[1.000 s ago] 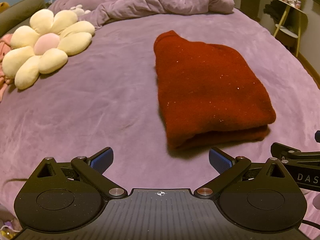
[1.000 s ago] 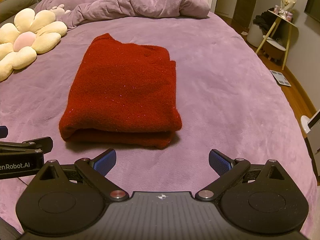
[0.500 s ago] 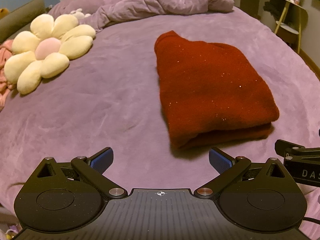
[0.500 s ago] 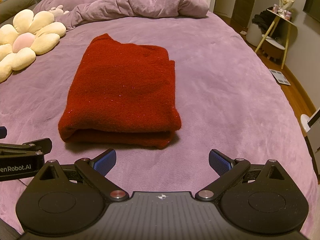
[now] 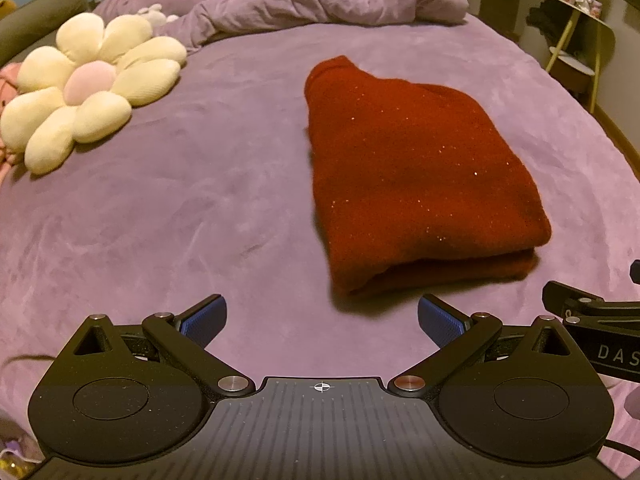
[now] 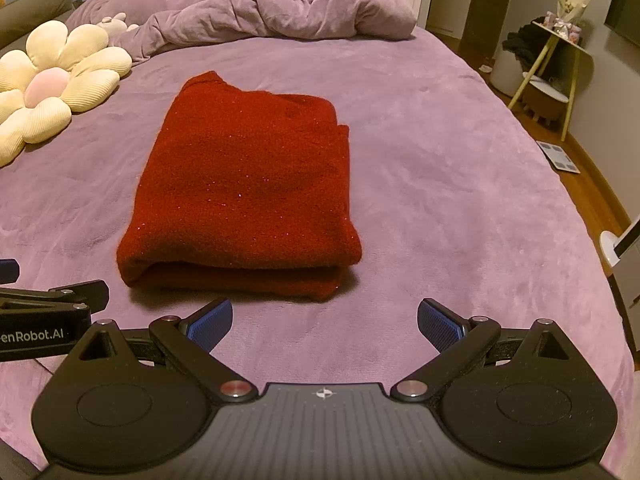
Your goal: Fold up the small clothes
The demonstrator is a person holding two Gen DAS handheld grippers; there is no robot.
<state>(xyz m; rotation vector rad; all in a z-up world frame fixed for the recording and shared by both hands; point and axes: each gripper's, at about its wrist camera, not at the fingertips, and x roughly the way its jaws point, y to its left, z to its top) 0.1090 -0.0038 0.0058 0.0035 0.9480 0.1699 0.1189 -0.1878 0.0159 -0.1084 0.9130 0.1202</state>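
1. my left tongs [image 5: 322, 316] were spread wide and held nothing, hovering over the purple bed [image 5: 168, 208].
2. my right tongs [image 6: 325, 320] were just as wide, also empty.
3. the red sweater [image 6: 248, 184] lay folded on the bed just ahead of both (untouched by either).
4. a flower cushion [image 5: 86, 88] sat well off to the left.

Folded red garment [image 6: 244, 188] (on purple bed [image 6: 440, 168])

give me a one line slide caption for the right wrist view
Right gripper open and empty before a folded red sweater on a purple bed, flower cushion at far left.
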